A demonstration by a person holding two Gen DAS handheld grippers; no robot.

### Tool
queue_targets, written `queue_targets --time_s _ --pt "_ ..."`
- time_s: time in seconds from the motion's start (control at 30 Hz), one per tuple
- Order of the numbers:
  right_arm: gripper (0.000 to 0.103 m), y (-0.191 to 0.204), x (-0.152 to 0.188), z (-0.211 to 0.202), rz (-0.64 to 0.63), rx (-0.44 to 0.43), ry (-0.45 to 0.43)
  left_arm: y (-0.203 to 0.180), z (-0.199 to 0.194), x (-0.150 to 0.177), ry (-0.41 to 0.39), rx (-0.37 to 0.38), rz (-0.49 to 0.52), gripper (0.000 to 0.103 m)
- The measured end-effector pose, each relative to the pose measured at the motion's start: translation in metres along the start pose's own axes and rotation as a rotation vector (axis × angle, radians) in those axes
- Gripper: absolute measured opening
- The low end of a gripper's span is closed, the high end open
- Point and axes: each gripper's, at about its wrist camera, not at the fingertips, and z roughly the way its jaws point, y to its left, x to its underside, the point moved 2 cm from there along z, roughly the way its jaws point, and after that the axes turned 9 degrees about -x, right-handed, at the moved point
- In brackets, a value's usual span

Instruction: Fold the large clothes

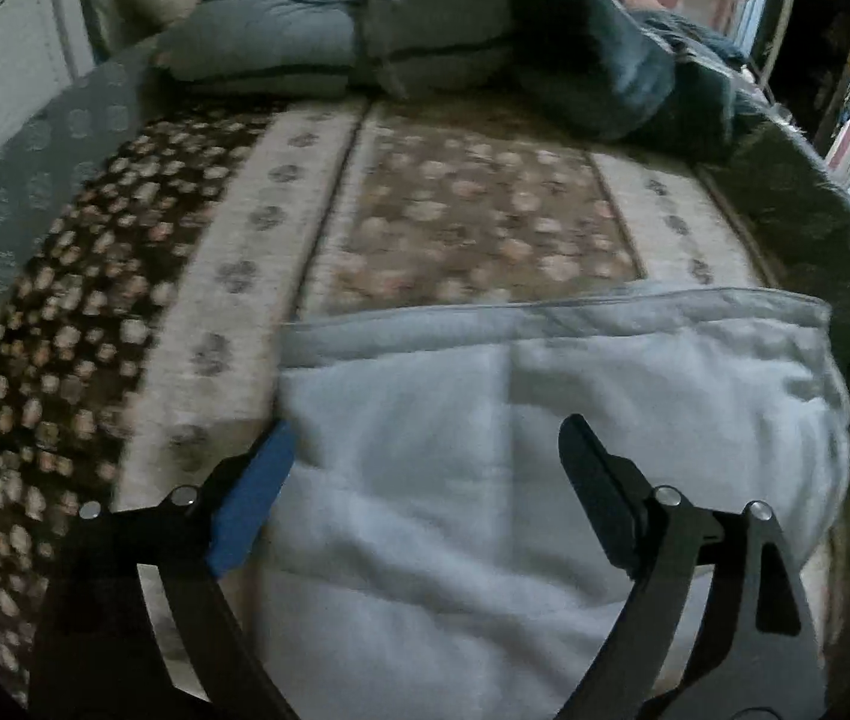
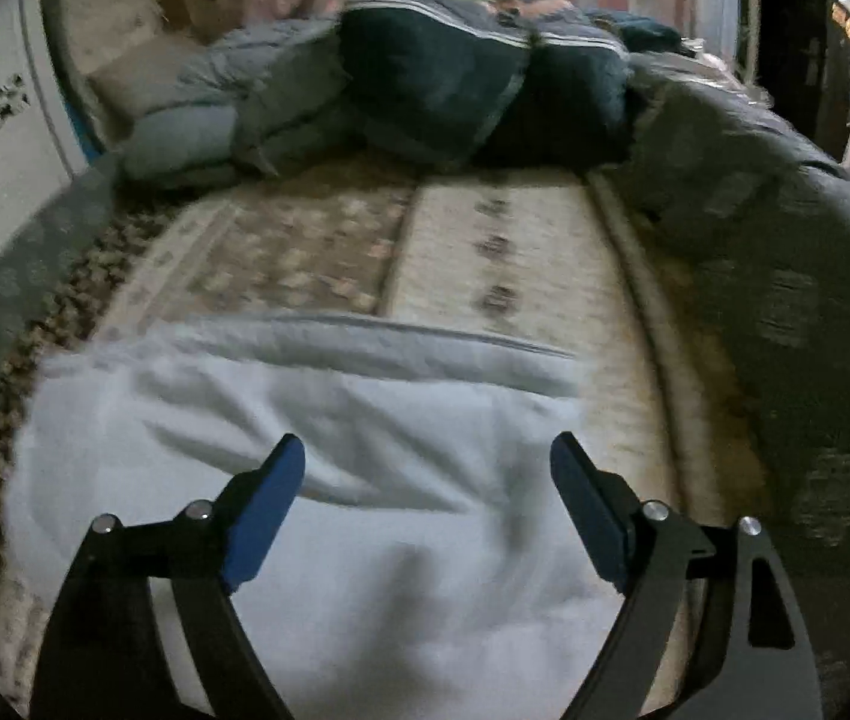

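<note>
A pale blue-white garment [image 1: 544, 450] lies flat on the patterned bed cover, with a grey hem band along its far edge. It also shows in the right wrist view [image 2: 305, 480]. My left gripper [image 1: 427, 435] is open and empty, hovering over the garment's near left part; its left finger hangs over the garment's left edge. My right gripper [image 2: 427, 450] is open and empty, above the garment's near right part. Both views are blurred.
The bed cover [image 1: 454, 210] has brown floral and cream stripes. Blue-grey and dark pillows or folded duvets [image 1: 425, 30] are heaped at the head of the bed [image 2: 436, 78]. A dark green blanket [image 2: 784, 270] lies along the right side. A white wall is at left.
</note>
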Motion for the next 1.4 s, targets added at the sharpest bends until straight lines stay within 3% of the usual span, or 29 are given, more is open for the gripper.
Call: queue_targets --time_s 0.07,0.13,0.17,0.2,0.27,0.3,0.33,0.43,0.6,0.87,1.1,1.23,1.3,1.4 --pt "0.084 0.024 -0.003 0.019 -0.034 -0.006 0.013 -0.031 0.007 0.000 0.023 0.073 0.015 0.087" --pt "0.083 0.040 -0.005 0.045 -0.070 0.000 0.053 -0.067 0.023 -0.002 0.040 0.068 0.071 0.077" --pt "0.076 0.045 -0.005 0.064 -0.077 0.011 0.098 -0.080 0.032 -0.004 0.053 0.066 0.090 0.071" --pt "0.049 0.046 -0.004 0.078 -0.072 0.014 0.134 -0.094 0.049 -0.005 0.102 0.062 0.110 0.068" --pt "0.013 0.043 -0.002 0.101 -0.047 0.012 0.203 -0.102 0.070 -0.006 0.171 0.026 0.130 0.065" --pt "0.004 0.037 -0.001 0.118 -0.042 0.030 0.249 -0.104 0.078 -0.008 0.195 0.012 0.135 0.064" --pt "0.001 0.033 0.000 0.129 -0.038 0.039 0.278 -0.105 0.089 -0.011 0.232 0.013 0.135 0.063" --pt "0.000 0.019 0.001 0.152 0.018 0.021 0.343 -0.102 0.113 -0.019 0.329 0.019 0.133 0.057" --pt "0.000 0.020 0.006 0.173 -0.009 0.043 0.403 -0.100 0.147 -0.023 0.449 0.012 0.138 0.057" --pt "0.000 0.012 0.015 0.194 -0.001 0.042 0.400 -0.106 0.172 -0.019 0.465 -0.005 0.162 0.057" --pt "0.000 0.012 0.014 0.207 -0.010 0.065 0.420 -0.106 0.194 -0.022 0.534 -0.002 0.131 0.058" --pt "0.000 0.011 0.004 0.179 -0.004 0.016 0.341 -0.101 0.170 -0.027 0.458 -0.011 0.100 0.055" --pt "0.002 0.010 -0.005 0.134 -0.009 -0.021 0.218 -0.090 0.138 -0.026 0.380 -0.015 0.092 0.053" --pt "0.005 0.001 -0.006 0.068 0.006 -0.057 0.104 -0.070 0.087 -0.018 0.257 -0.020 0.105 0.052"
